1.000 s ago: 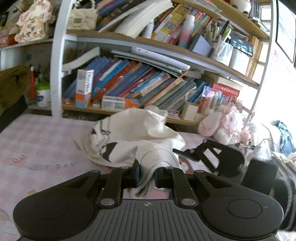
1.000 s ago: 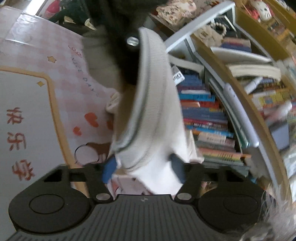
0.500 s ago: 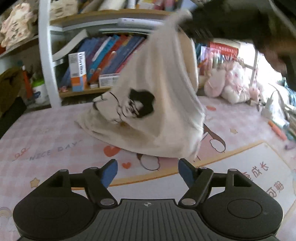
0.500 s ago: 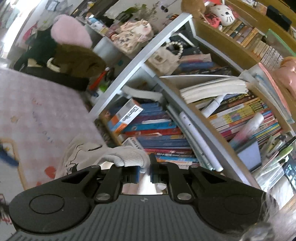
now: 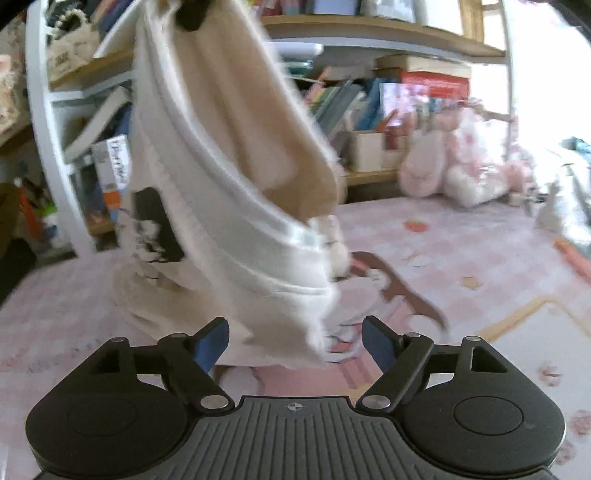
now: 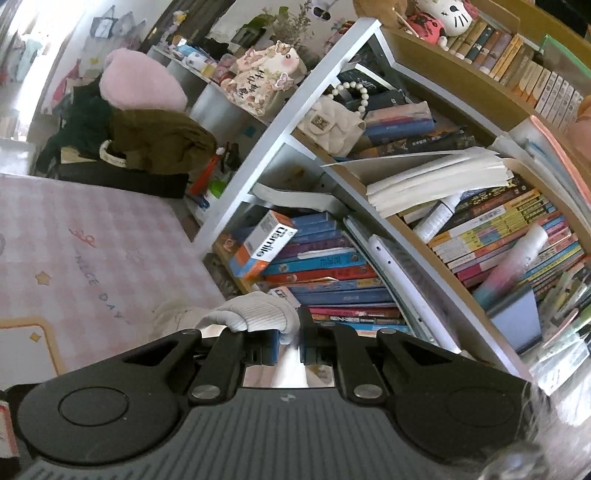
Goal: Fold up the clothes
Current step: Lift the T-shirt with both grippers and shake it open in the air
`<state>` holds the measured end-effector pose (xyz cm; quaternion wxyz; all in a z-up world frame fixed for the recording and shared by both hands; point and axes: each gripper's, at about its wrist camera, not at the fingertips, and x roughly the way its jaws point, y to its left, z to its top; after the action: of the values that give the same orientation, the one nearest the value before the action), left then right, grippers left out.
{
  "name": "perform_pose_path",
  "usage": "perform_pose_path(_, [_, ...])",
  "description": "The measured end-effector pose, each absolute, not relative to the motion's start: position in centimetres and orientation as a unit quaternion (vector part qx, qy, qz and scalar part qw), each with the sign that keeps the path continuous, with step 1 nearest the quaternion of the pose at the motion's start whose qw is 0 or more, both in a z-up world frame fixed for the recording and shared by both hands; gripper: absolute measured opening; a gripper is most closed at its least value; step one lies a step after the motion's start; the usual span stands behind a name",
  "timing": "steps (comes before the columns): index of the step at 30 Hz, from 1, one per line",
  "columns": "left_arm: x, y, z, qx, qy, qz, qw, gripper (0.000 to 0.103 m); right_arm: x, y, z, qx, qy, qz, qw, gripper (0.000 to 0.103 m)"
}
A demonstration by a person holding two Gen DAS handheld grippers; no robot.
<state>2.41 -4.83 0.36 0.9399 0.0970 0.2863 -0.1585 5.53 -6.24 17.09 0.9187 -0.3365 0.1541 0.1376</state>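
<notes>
A cream garment [image 5: 229, 184] with a black print hangs in a long drape in the left wrist view; its lower part still rests on the pink mat [image 5: 461, 258]. Its top is pinched by my right gripper [image 5: 188, 14] high at the upper left. In the right wrist view that right gripper [image 6: 288, 347] is shut on the garment's ribbed white edge [image 6: 258, 314]. My left gripper [image 5: 293, 343] is open low down, and its blue pads [image 5: 210, 343] hold nothing. The garment's bottom hem hangs just beyond them.
A white-framed bookshelf [image 6: 295, 110] crammed with books stands right behind the garment. Pink plush toys [image 5: 454, 166] sit at the shelf's foot on the right. A dark bag with an olive cloth and a pink hat [image 6: 140, 85] lies at the mat's far end.
The left gripper let go of the garment, opened wide and dropped lower. The right gripper shut on the ribbed edge and lifted it, so the garment now hangs stretched upward.
</notes>
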Motion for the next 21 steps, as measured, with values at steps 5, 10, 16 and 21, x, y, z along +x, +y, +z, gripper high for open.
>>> perform_pose_path(5, [4.0, -0.4, 0.0, 0.026, 0.310, -0.111, 0.944, 0.007, 5.4, -8.9, 15.9, -0.306, 0.192, 0.108, 0.926, 0.009])
perform_pose_path(10, [3.1, 5.0, 2.5, -0.034, 0.266, -0.066, 0.961, 0.002, 3.8, -12.3, 14.0, -0.248, 0.234, 0.067, 0.938, 0.009])
perform_pose_path(16, [-1.8, 8.0, 13.8, -0.029, 0.075, -0.050, 0.996, 0.002, -2.2, -13.4, 17.1, -0.234, 0.115, -0.005, 0.965, 0.008])
perform_pose_path(21, [-6.9, 8.3, 24.2, -0.032, -0.127, -0.051, 0.990, 0.002, -7.9, -12.9, 25.4, -0.243, -0.092, -0.055, 0.964, 0.008])
